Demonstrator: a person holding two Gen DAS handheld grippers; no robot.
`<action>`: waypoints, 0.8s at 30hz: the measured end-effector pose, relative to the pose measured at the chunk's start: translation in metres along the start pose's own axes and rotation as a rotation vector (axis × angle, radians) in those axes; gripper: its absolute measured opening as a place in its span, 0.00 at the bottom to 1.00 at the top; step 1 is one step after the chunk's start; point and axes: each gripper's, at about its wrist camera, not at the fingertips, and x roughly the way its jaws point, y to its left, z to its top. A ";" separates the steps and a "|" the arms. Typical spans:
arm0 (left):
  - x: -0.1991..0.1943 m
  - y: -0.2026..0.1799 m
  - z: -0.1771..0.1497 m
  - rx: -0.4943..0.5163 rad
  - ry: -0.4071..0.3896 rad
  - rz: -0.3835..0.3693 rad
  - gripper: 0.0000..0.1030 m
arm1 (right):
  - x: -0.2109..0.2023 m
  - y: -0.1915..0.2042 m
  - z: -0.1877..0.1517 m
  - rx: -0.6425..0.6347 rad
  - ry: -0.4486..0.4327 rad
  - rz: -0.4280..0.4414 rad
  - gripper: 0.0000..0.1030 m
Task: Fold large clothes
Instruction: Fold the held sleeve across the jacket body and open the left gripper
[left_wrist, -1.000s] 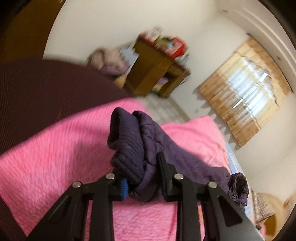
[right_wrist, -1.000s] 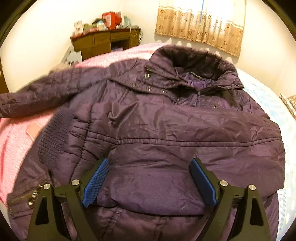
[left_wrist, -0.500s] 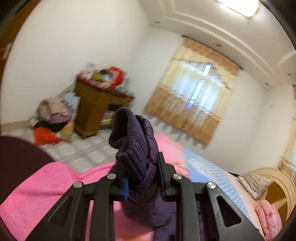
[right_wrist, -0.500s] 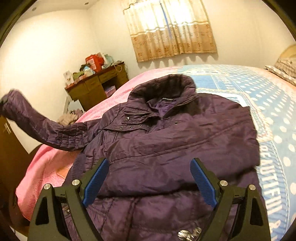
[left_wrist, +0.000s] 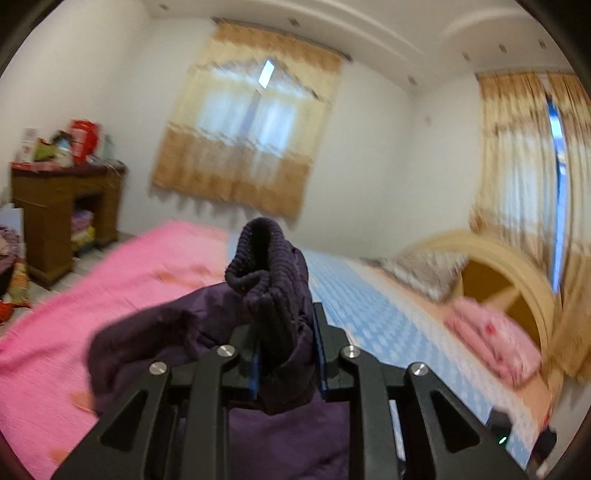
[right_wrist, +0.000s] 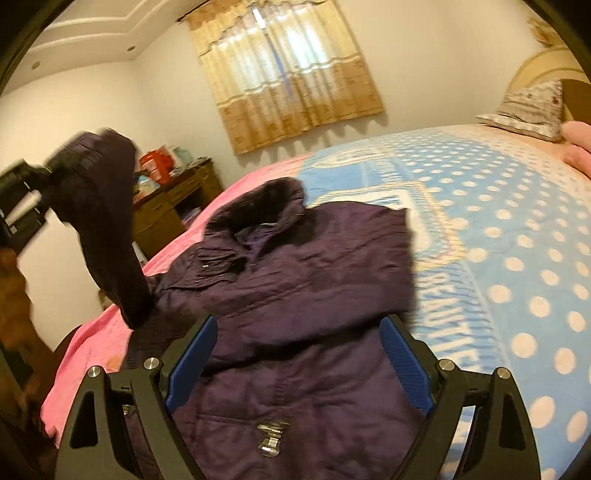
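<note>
A dark purple padded jacket lies front-up on the bed, collar toward the far wall. My left gripper is shut on the ribbed sleeve cuff and holds the sleeve lifted. In the right wrist view that raised sleeve hangs at the left, with the left gripper holding its end. My right gripper is open and empty just above the jacket's lower front, near a metal zip pull.
The bed has a pink blanket on the left and a blue dotted sheet on the right. Pillows lie by the curved headboard. A cluttered wooden dresser stands left by the curtained window.
My left gripper has lifted the sleeve cuff off the pink blanket and swung it up and over toward the jacket body. My right gripper has pulled back and tilted up, still open.
</note>
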 end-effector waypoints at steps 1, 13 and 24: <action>0.015 -0.014 -0.016 0.020 0.042 -0.006 0.23 | -0.002 -0.009 -0.002 0.017 -0.009 -0.018 0.87; -0.007 -0.058 -0.066 0.251 0.142 -0.060 0.98 | -0.013 -0.044 -0.009 0.080 -0.055 -0.095 0.87; 0.050 0.138 -0.044 0.274 0.312 0.549 0.97 | 0.070 0.004 0.006 0.013 0.253 0.075 0.54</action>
